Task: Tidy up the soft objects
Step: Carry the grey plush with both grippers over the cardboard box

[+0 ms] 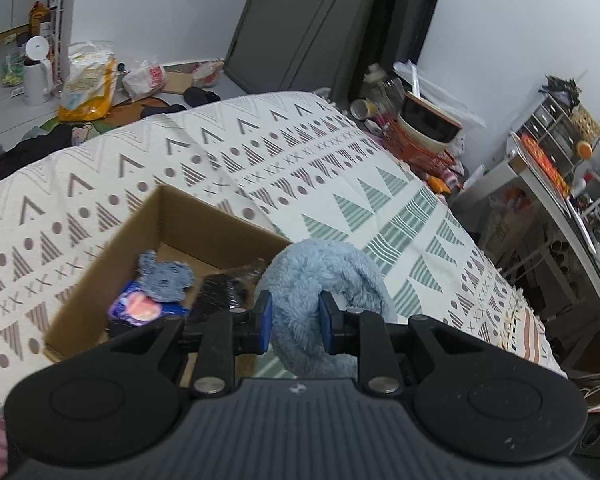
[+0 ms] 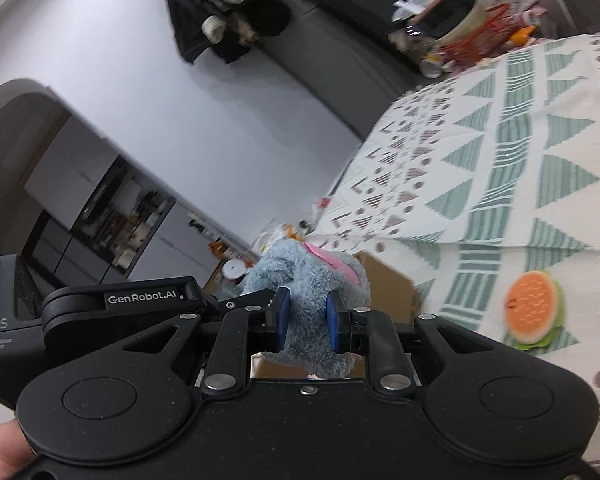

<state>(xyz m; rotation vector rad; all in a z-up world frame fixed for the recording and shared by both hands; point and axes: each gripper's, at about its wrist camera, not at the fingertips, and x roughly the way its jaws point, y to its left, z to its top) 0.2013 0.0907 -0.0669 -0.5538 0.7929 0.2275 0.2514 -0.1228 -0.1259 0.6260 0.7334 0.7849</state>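
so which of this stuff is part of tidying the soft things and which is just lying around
Part of the job:
- blue plush toy, pinched by the left gripper and the right gripper
- cardboard box with soft items inside
- burger-shaped soft toy lying on the patterned bed cover

Just lying about:
- white kettle
- yellow bag on the floor
- orange basket of clutter

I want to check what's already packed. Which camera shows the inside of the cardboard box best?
The left wrist view: it looks down into the open cardboard box, showing a small blue plush and a pink and purple item inside. The right wrist view shows only an outer corner of the box behind the held plush, nothing of its inside.
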